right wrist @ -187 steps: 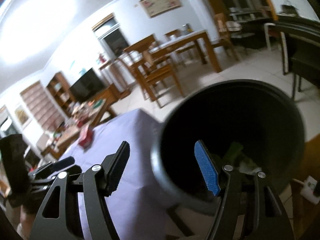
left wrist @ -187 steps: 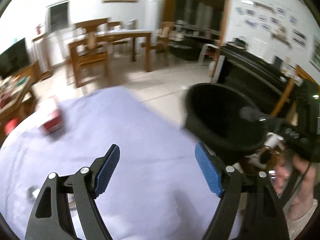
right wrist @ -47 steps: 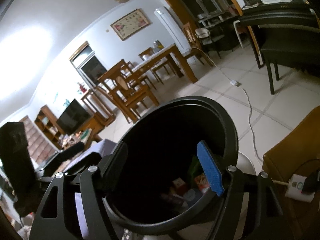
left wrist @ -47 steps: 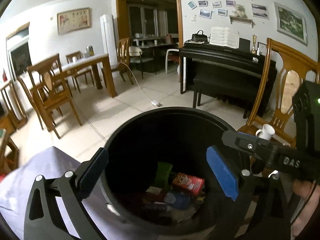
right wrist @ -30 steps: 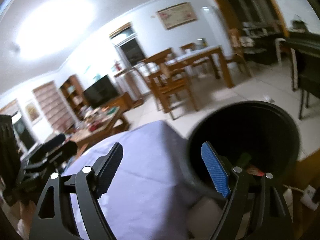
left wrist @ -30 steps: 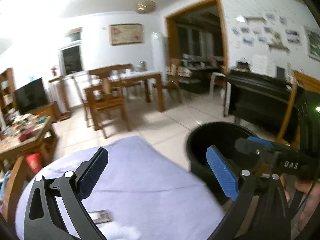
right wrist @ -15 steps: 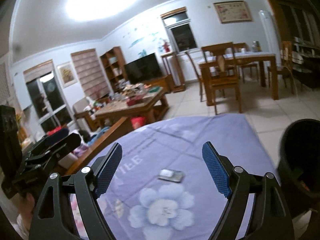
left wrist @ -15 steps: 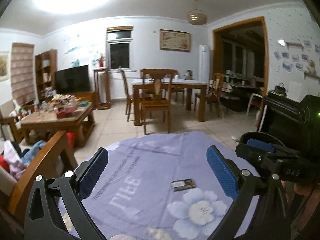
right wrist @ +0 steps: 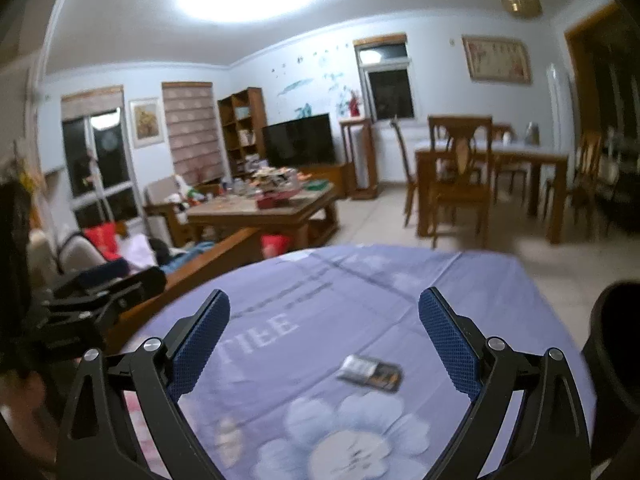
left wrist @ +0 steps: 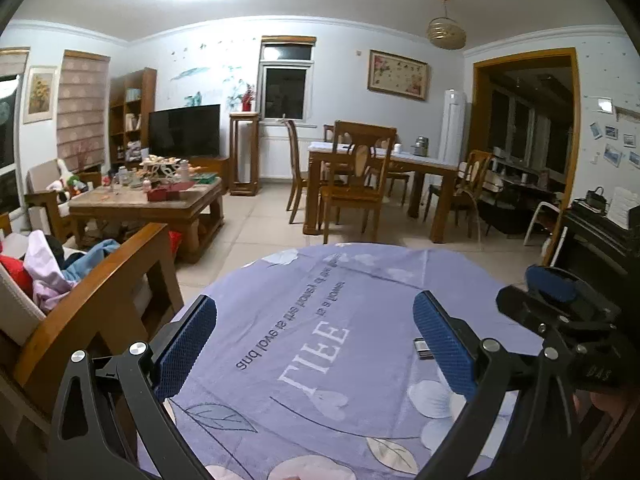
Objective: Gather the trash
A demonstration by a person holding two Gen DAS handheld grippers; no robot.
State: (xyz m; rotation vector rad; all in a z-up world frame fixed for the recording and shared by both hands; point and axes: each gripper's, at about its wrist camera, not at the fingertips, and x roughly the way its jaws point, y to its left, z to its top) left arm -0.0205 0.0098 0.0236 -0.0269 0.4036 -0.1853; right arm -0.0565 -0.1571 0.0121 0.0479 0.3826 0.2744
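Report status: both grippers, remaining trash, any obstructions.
Left gripper open, empty. Right gripper opening wide, nothing between jaws. One flat wrapper left on purple tablecloth. Black bin at right edge; path to wrapper unobstructed.

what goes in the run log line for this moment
left hand-held gripper: open, empty | right hand-held gripper: opening, empty | small flat dark wrapper: on lilac flowered tablecloth | black round bin: right

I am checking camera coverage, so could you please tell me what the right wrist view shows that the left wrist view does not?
Only the right wrist view shows the black bin at its right edge and the whole flat wrapper, lying between the opening, empty jaws of the right claw. Only the left wrist view shows the piano and the left claw, open and empty. Both show the purple tablecloth and the wooden dining table.
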